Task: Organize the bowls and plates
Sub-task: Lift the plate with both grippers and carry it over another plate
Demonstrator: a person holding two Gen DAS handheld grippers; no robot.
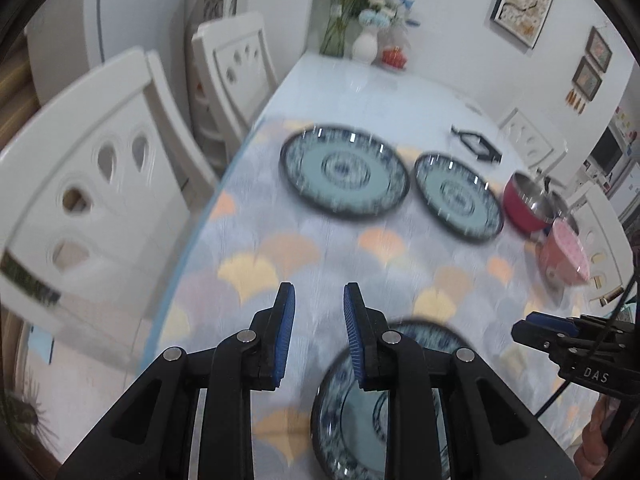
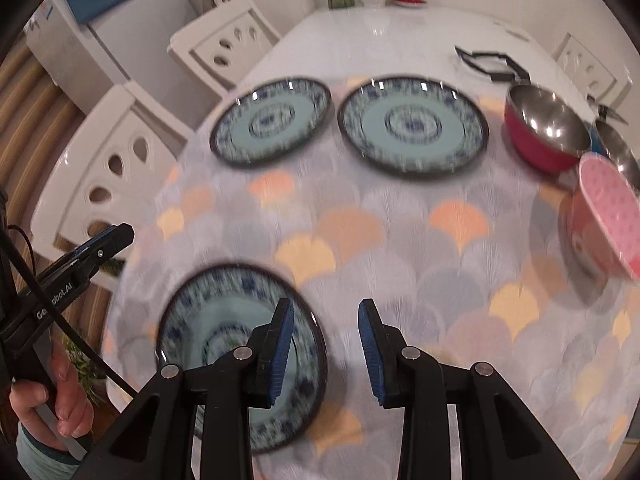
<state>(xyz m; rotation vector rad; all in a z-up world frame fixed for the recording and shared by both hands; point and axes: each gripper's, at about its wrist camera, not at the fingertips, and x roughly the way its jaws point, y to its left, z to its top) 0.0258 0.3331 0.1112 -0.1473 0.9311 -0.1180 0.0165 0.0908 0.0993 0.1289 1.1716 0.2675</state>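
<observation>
Blue ribbed pads on black jaws: the left gripper (image 1: 319, 300) and the right gripper (image 2: 326, 316) each hang above the table (image 2: 360, 40) with only a narrow gap between the pads and nothing pinched in either. Just under them lies the near plate (image 2: 216, 320), blue-patterned with a pale green centre, alone at the front edge of the scalloped cloth (image 2: 400, 240). Farther back sit two matching plates side by side, not stacked: the back left plate (image 2: 272, 122) and the back right plate (image 2: 412, 126). To their right, a red bowl (image 2: 540, 132) with a steel inside, a blue-sided steel bowl (image 2: 616, 148) partly hidden behind it, and a pink spotted bowl (image 2: 608, 212) nearest the edge, tilted or leaning as far as the blur lets one judge. A black frame-like object (image 2: 492, 64) lies beyond. By my reckoning the sorting is barely begun: three plates lie separate and the bowls are not nested. Writing: "DAS" on the side of the right tool as seen from the left camera; lettering ending in "bot.AI" on the left tool, the rest unreadable. A hand (image 2: 52, 396) holds that left handle.
</observation>
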